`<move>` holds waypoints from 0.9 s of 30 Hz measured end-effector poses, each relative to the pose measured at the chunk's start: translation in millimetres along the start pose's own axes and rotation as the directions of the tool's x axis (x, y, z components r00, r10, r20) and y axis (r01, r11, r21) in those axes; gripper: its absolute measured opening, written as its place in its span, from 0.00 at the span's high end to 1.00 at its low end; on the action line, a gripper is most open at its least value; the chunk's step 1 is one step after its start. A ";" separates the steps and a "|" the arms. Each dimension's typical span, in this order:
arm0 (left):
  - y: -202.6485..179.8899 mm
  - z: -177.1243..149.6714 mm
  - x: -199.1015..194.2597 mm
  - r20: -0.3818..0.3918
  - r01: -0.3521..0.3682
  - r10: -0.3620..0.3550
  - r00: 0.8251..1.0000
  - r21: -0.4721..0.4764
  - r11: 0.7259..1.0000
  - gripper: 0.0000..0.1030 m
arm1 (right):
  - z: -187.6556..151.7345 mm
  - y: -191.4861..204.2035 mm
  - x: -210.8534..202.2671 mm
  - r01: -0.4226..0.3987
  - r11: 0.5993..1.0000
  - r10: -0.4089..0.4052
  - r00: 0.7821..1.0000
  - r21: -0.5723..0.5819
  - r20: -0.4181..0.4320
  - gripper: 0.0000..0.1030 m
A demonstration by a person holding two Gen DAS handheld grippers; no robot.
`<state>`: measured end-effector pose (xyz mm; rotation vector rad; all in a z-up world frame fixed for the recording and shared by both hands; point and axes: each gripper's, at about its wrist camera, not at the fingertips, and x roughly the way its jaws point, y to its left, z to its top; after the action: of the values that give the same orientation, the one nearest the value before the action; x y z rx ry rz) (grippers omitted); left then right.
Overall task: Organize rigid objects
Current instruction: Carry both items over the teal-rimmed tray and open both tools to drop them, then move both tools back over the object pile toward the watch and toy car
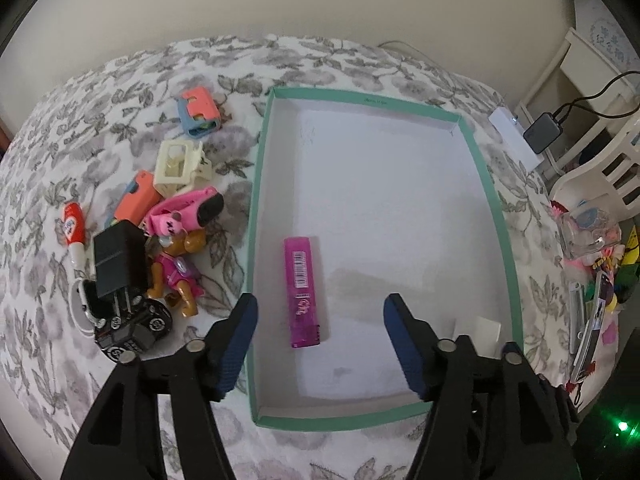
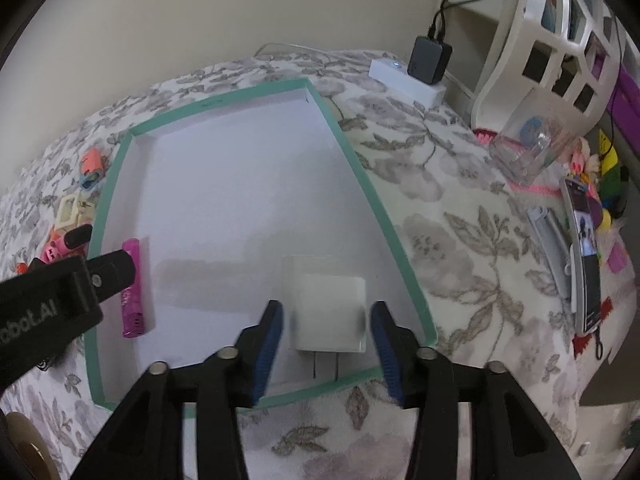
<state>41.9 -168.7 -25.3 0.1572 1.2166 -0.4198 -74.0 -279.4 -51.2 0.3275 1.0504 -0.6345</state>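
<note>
Left gripper (image 1: 320,344) gapes empty above shallow teal-rimmed white cardboard tray (image 1: 496,208); right gripper (image 2: 326,340) likewise unclenched, straddling without touching white cube plug charger (image 2: 330,312), tray's 5 o'clock. Could clip rim, shoving tray. Translucent pink plastic lighter (image 1: 303,292) at 7 o'clock. Toy pile at tray's 9 o'clock, clear only from left wrist.

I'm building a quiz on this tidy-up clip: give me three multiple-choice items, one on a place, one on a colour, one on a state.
1. Where does the pink lighter lie?
A. inside the box
B. on the floral cloth
C. on the toy car

2. What colour is the box rim?
A. red
B. teal
C. black

3. How is the right hand-held gripper?
A. shut on the white charger
B. out of view
C. open

Answers: 1 A, it rests on the white box floor. 2 B, the edge is teal. 3 C, gaps show beside the white charger.
</note>
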 end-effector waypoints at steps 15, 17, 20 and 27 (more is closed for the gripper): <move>25.5 4.6 -28.7 0.060 -0.148 0.149 0.987 -0.019 0.989 0.21 | -0.5 -3.2 5.4 0.101 0.994 -0.102 0.995 0.035 0.020 0.24; 25.4 3.7 -30.7 0.067 -0.164 0.165 0.984 -0.010 0.986 0.21 | 0.3 -5.6 6.2 0.103 0.992 -0.105 0.994 0.066 0.019 0.18; 28.1 2.6 -33.7 0.067 -0.175 0.175 0.982 -0.005 0.985 0.20 | 0.7 -6.3 7.0 0.113 0.989 -0.115 0.993 0.091 0.022 0.12; 49.3 4.0 -42.5 0.072 -0.180 0.184 0.980 -0.051 0.982 0.19 | 1.1 0.1 0.5 0.108 0.985 -0.118 0.991 0.136 0.064 0.00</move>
<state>52.9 -115.4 10.6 0.2113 1.1249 -0.2370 -73.0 -280.1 -51.1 0.3601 0.9652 -0.8149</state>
